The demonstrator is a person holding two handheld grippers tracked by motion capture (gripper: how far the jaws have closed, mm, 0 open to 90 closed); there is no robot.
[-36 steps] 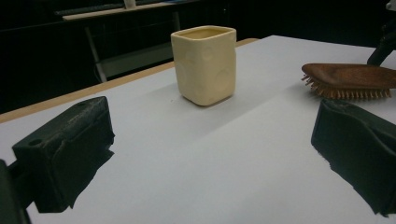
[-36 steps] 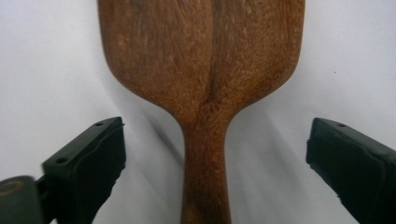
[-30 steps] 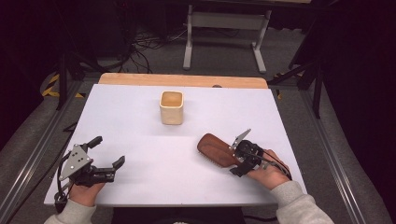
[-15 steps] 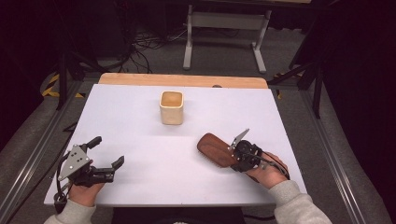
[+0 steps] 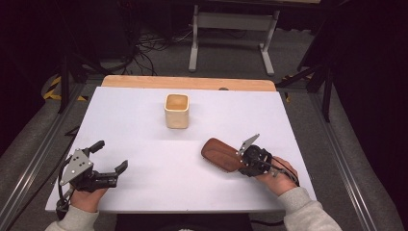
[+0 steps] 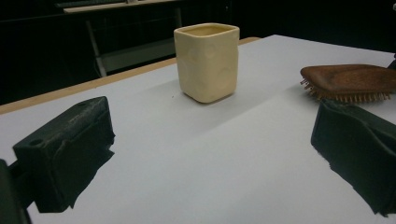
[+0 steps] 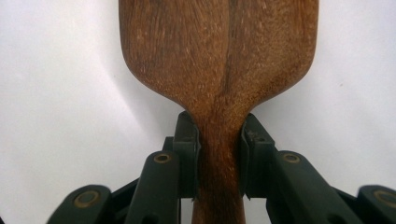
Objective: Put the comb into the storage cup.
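A brown wooden hairbrush (image 5: 220, 153) lies bristles down on the white table (image 5: 134, 130), right of centre. My right gripper (image 5: 243, 162) has just been closing and is now shut on the brush's handle. In the right gripper view both pads (image 7: 189, 154) press on the sides of the handle, just below the head of the hairbrush (image 7: 219, 51). My left gripper (image 5: 110, 155) rests at the front left, open, with nothing between its jaws. The left gripper view looks past that gripper (image 6: 215, 135) to the hairbrush (image 6: 350, 79) at the right.
A cream square cup (image 5: 176, 111) stands upright at the middle back of the table; in the left gripper view the cup (image 6: 207, 60) is straight ahead. A wooden strip (image 5: 187, 83) runs along the far edge. A metal stand (image 5: 231, 29) is on the floor beyond.
The right gripper's jaws have closed onto the hairbrush handle. Both hands have stayed where they were, and the brush and cup have not moved.
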